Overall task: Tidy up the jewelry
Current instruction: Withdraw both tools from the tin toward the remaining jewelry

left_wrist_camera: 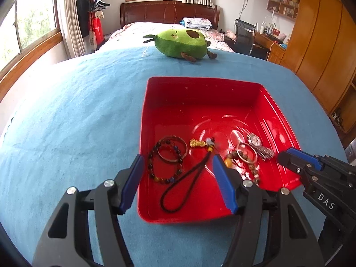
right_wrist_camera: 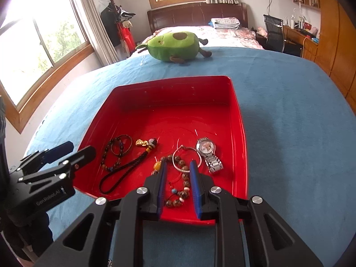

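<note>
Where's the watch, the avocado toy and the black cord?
watch (right_wrist_camera: 206,147): right wrist view, on its dial.
avocado toy (left_wrist_camera: 180,43): left wrist view, on its green body.
black cord (left_wrist_camera: 178,191): left wrist view, on its loop.

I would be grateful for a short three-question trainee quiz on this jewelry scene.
1. True or false: the wristwatch lies inside the red tray.
2. Which piece lies closest to the wristwatch? A) the silver bangle B) the dark bead bracelet C) the gold charm on a black cord
3. Fill in: the green plush toy lies on the ____ cloth, beyond the tray.

Key
1. True.
2. A; the bangle lies next to the watch, the other two lie in the tray's left part.
3. Blue.

Both the left tongs and the right tongs are open and empty.
</note>
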`<move>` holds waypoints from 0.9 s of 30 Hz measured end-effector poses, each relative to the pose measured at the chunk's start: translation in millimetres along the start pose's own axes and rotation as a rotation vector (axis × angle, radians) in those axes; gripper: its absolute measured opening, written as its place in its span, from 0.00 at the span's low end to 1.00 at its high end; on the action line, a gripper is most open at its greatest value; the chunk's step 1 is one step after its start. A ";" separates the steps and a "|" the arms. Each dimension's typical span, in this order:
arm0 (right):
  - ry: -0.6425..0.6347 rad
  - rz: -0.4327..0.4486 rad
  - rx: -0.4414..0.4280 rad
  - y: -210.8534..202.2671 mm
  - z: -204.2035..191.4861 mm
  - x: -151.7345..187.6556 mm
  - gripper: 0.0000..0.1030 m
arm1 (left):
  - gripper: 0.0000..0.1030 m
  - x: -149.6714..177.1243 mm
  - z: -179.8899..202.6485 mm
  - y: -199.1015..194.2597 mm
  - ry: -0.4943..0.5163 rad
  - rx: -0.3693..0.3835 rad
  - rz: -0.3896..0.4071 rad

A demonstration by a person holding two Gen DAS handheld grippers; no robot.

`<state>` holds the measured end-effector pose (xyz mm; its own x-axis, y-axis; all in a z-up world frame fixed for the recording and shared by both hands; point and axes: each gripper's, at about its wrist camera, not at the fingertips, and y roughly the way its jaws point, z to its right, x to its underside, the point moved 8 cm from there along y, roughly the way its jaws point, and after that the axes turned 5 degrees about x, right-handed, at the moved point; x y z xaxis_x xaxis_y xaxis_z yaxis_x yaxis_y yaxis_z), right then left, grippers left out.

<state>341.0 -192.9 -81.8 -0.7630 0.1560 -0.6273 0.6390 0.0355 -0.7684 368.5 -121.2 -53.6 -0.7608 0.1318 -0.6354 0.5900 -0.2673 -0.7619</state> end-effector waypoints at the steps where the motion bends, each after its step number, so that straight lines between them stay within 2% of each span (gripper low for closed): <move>1: -0.002 0.002 0.006 -2.6 -0.1 1.8 0.21 | 0.61 3.6 1.2 -2.8 0.000 -0.003 -0.002; 11: -0.011 0.021 0.042 -35.3 -2.4 30.0 0.21 | 0.61 38.1 8.5 -39.3 -0.003 -0.014 0.016; 15: -0.009 0.043 0.077 -49.5 -0.3 47.5 0.21 | 0.66 51.8 7.5 -60.3 -0.004 -0.049 0.061; 19: -0.016 0.062 0.096 -60.9 -1.3 64.8 0.21 | 0.66 71.1 5.9 -78.1 -0.021 -0.047 0.084; 27: -0.027 0.094 0.124 -76.9 -4.2 98.0 0.21 | 0.66 109.5 0.8 -93.9 -0.027 -0.085 0.107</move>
<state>217.5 -176.2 -83.6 -0.7036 0.1259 -0.6994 0.6923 -0.1007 -0.7146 229.6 -82.5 -51.6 -0.6986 0.0807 -0.7109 0.6881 -0.1964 -0.6985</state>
